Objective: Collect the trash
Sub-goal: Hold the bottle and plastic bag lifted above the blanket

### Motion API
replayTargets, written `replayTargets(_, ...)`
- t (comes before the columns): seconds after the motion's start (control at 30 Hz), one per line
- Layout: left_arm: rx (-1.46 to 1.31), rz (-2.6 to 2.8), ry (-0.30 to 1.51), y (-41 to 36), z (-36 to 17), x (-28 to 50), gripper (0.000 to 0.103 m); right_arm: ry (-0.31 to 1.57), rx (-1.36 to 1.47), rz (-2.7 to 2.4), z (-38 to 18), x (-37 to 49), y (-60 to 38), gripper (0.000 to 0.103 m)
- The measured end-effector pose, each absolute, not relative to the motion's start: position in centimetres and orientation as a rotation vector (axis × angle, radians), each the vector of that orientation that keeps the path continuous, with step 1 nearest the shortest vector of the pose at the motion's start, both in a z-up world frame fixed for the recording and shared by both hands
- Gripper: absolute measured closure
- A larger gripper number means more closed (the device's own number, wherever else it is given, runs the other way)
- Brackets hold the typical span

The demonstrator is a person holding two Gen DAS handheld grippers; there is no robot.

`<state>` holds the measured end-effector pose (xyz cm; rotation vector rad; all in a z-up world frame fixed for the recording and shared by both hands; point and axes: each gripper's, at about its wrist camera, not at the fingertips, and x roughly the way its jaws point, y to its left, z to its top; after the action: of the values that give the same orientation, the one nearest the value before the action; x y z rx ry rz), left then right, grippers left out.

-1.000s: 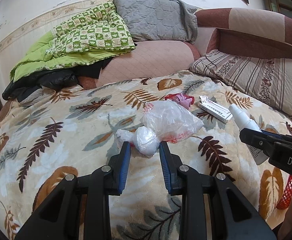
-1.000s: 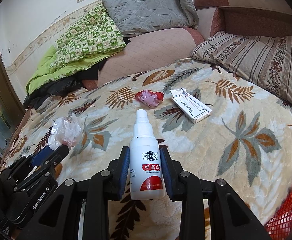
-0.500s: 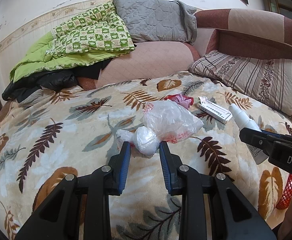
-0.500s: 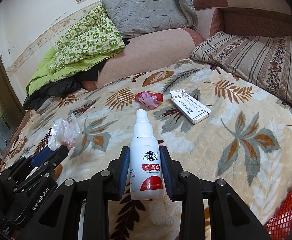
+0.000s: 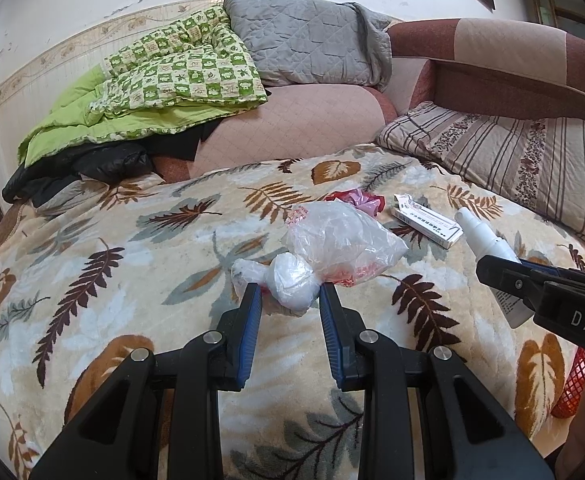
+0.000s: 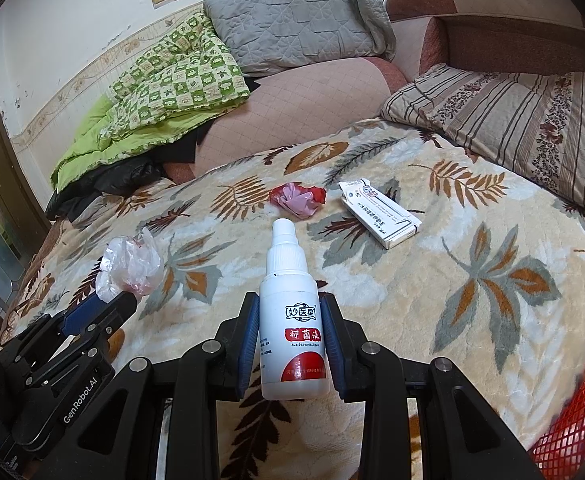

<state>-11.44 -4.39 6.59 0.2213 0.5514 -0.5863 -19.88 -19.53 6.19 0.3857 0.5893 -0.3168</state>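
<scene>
Right gripper (image 6: 290,312) clamps white spray bottle (image 6: 293,320) lengthwise, nozzle pointing forward.

My right gripper (image 5: 504,280) hides the spray bottle's (image 5: 482,236) lower body in my left view. The red mesh basket (image 6: 572,428) is cut off at the near right edge. The small box's (image 6: 380,210) print is too small to read.

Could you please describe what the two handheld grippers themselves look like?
Both the left gripper and right gripper are black, angular plastic linkages with silver pivot bolts and blue-lined fingers. White lettering on the left one's side reads GenRobot.AI. No cables or sleeves show.
</scene>
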Motion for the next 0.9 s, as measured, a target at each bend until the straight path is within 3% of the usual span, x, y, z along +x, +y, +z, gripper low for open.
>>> replayTargets(0.9, 0.230, -0.592, 0.547, -5.10, 6.64, -11.75, 0.074, 0.589, 0.383, -0.318, 6.22, -19.84, -19.51, 0.069)
